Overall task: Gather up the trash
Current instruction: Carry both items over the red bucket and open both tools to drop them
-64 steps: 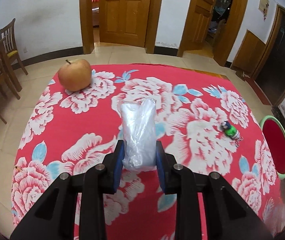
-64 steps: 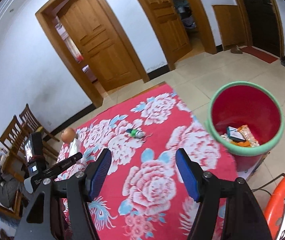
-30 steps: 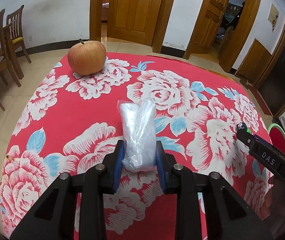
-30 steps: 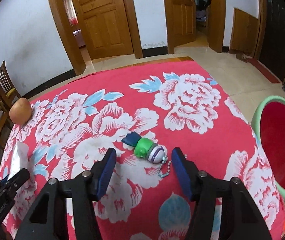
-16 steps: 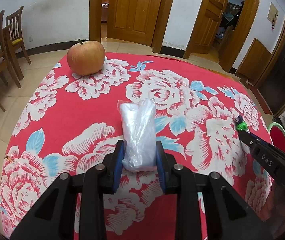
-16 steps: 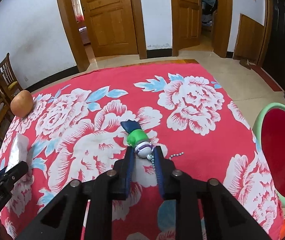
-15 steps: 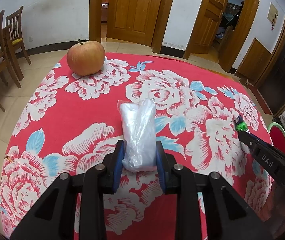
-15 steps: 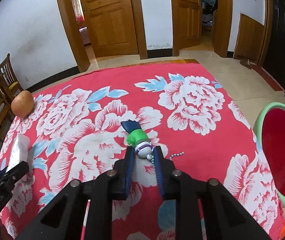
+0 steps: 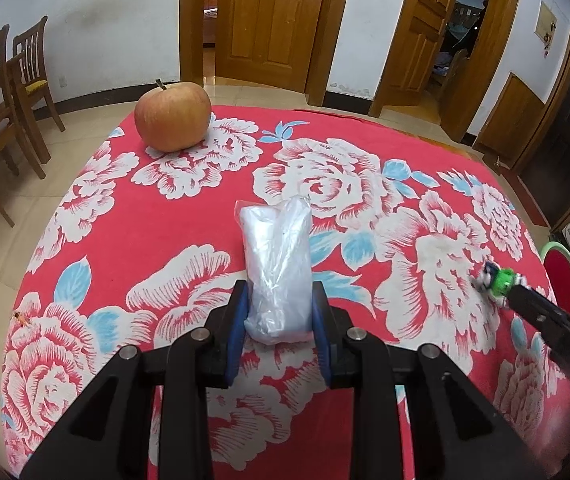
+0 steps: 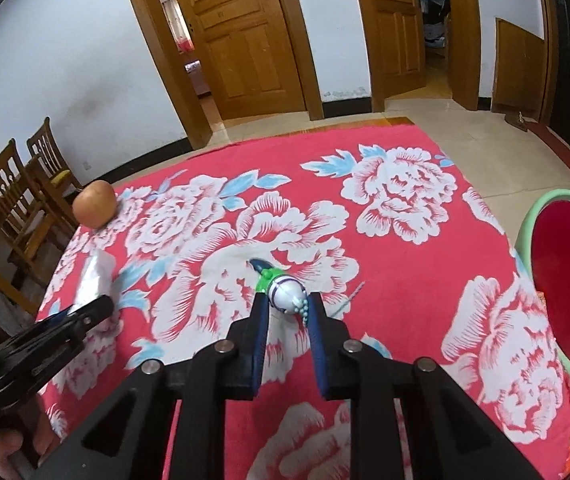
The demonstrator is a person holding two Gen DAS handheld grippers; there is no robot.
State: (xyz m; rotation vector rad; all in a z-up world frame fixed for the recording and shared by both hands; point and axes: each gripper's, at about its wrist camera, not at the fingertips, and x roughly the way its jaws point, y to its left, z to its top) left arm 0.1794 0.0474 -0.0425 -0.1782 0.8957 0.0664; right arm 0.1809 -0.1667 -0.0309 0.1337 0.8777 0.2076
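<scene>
My left gripper (image 9: 279,312) is shut on a crumpled clear plastic bag (image 9: 277,264), which sticks out forward over the red floral tablecloth (image 9: 125,208). My right gripper (image 10: 287,312) is shut on a small green and white keychain toy (image 10: 281,288) with a bead chain, held just above the cloth. The toy (image 9: 499,280) and the right gripper show at the right edge of the left wrist view. The bag (image 10: 95,280) and left gripper show at the left of the right wrist view.
An apple (image 9: 172,116) sits at the table's far left corner. A red bin with a green rim (image 10: 565,280) stands on the floor off the table's right edge. Wooden chairs (image 9: 1,96) stand to the left. Doors line the far wall.
My right gripper came in from over the bin, closed on the keychain toy, and has lifted it slightly. My left gripper has kept its hold on the bag and shifted a little forward.
</scene>
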